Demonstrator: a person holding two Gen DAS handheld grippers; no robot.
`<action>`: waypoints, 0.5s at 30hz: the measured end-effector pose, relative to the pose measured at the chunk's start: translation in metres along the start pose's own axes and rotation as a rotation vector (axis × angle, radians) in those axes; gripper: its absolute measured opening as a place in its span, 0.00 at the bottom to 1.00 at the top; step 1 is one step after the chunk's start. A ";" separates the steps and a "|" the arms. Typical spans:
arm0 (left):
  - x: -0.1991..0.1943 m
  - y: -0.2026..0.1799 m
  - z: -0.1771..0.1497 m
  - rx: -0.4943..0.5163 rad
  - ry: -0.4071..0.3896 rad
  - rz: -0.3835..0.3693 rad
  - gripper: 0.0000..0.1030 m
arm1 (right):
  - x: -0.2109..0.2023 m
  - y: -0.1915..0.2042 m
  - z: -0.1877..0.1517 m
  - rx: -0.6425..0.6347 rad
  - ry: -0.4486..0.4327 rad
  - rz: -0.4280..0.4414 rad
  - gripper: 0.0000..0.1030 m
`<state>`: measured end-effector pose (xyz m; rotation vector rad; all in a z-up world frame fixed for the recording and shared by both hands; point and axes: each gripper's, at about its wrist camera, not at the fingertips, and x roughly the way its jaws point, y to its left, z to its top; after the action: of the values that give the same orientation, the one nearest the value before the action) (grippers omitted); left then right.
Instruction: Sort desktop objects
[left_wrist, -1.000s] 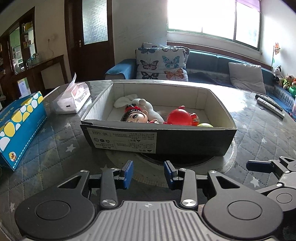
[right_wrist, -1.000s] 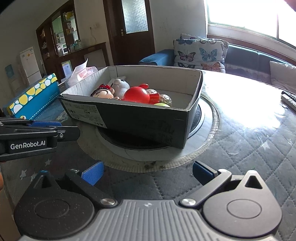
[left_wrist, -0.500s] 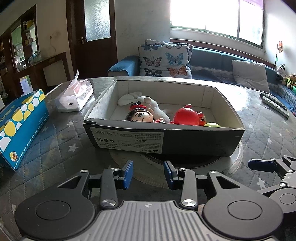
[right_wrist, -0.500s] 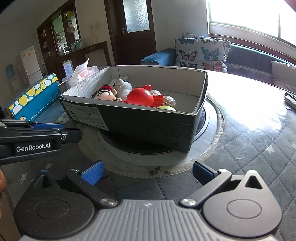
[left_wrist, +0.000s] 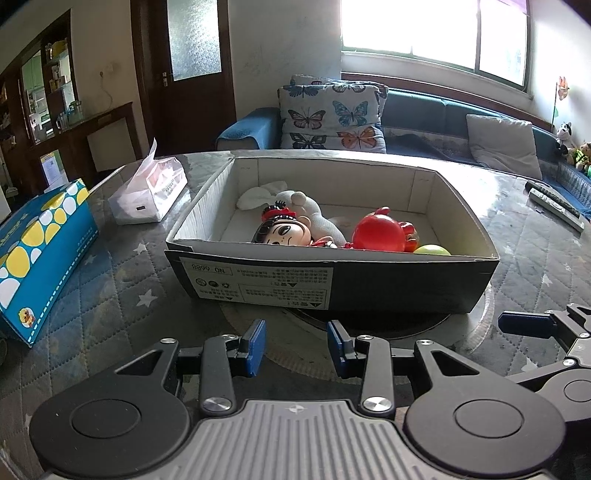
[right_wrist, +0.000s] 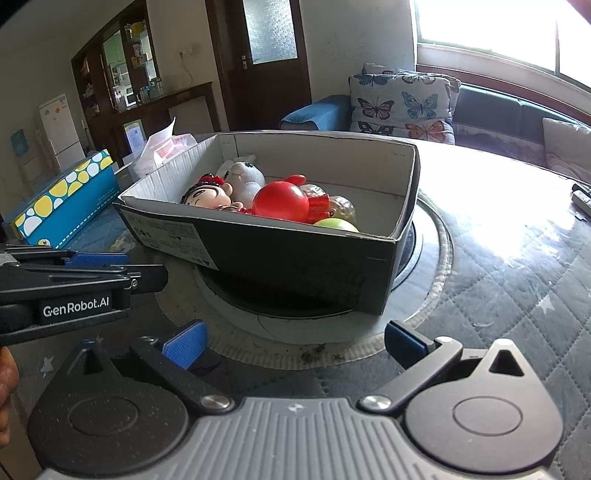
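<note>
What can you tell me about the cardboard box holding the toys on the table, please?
The cardboard box is an open, lidless rectangular box, black outside and pale inside, with a white printed label on its near wall. It sits upright on a round insert in the middle of the quilted table. Inside lie a doll head, a white plush toy, a red round toy and a yellow-green ball. Neither gripper touches it.

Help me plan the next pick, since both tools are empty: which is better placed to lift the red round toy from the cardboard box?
Right, probably. The right tool is spread wide and the red round toy lies nearly straight ahead. The left tool is narrower, its toy view offset right in the dark cardboard box.
</note>
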<state>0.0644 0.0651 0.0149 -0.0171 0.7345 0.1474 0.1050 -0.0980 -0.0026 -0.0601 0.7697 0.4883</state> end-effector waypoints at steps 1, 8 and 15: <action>0.001 0.000 0.000 0.000 0.001 0.001 0.38 | 0.000 0.000 0.000 0.001 0.000 0.000 1.00; 0.006 0.001 0.001 0.002 0.009 0.006 0.38 | 0.005 0.001 0.004 0.001 0.006 -0.003 1.00; 0.010 0.004 0.004 0.002 0.012 0.012 0.38 | 0.010 0.003 0.006 0.000 0.015 0.001 1.00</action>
<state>0.0734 0.0702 0.0115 -0.0121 0.7463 0.1580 0.1142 -0.0900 -0.0047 -0.0636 0.7840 0.4889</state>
